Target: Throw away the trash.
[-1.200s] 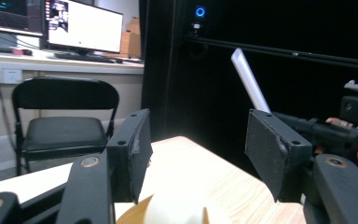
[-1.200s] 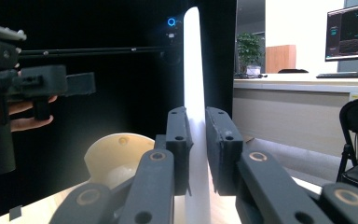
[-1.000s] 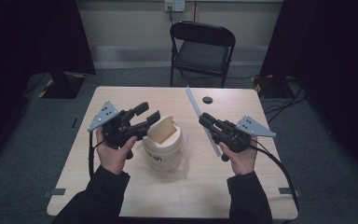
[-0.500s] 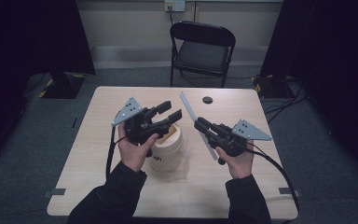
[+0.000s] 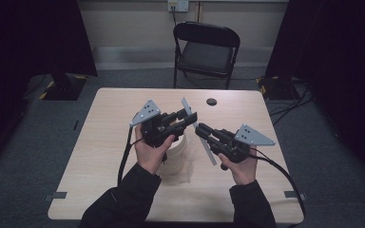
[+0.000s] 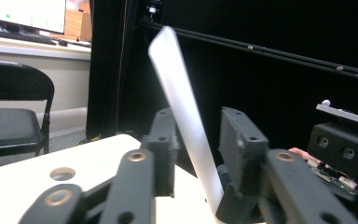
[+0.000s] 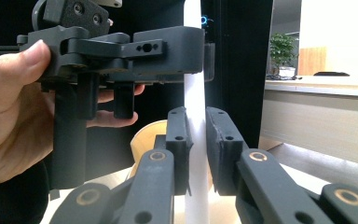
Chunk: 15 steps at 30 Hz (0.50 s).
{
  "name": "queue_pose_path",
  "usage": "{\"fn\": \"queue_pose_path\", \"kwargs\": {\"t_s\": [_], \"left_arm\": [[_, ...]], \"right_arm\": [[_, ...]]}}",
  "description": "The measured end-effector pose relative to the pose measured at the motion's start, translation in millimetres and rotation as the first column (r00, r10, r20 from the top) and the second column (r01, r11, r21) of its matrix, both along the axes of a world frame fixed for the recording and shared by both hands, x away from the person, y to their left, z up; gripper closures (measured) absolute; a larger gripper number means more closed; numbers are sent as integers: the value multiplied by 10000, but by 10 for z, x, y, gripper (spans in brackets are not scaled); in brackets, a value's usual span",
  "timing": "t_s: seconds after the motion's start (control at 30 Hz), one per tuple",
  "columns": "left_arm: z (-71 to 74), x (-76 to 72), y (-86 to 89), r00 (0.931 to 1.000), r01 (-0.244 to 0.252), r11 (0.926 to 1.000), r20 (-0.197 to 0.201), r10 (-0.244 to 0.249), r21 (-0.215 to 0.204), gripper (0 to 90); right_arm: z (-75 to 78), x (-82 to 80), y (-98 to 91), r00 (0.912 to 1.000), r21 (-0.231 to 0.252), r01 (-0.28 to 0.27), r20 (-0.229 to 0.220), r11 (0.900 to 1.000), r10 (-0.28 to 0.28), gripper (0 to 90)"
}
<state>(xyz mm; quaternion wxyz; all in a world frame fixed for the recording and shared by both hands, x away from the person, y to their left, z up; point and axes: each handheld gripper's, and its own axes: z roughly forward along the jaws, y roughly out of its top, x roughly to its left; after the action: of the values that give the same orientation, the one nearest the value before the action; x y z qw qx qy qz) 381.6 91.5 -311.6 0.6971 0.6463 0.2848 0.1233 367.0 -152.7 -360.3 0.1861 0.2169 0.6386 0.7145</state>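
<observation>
White strip [image 7: 195,116] sits clamped in the right gripper [image 7: 196,140]; left gripper [image 6: 196,154], closing, straddles it loosely and could twist or snap it.

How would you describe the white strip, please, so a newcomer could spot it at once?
Start at the wooden table; above its middle the two grippers meet. The white strip slants between them, clamped in the right gripper. It is flat, thin and long, unlike the round white container beside it.
</observation>
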Motion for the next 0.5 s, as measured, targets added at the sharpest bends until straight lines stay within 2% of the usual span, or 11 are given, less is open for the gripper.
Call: {"fn": "queue_pose_path", "kwargs": {"t_s": [0.17,0.33,0.5], "left_arm": [[9,-19,-4,9998,194,9998,108,-193,-33,779],[18,-38,-7,9990,336,9994,284,-336,26,803],[68,-77,85,9981,221,9997,571,-213,-123,804]], "right_arm": [[-13,-2,20,9999,7,-153,-53,9999,153,805],[-14,-6,16,9995,9,-256,-195,9997,256,780],[7,-23,-78,9997,146,58,-244,9999,-54,705]]}}
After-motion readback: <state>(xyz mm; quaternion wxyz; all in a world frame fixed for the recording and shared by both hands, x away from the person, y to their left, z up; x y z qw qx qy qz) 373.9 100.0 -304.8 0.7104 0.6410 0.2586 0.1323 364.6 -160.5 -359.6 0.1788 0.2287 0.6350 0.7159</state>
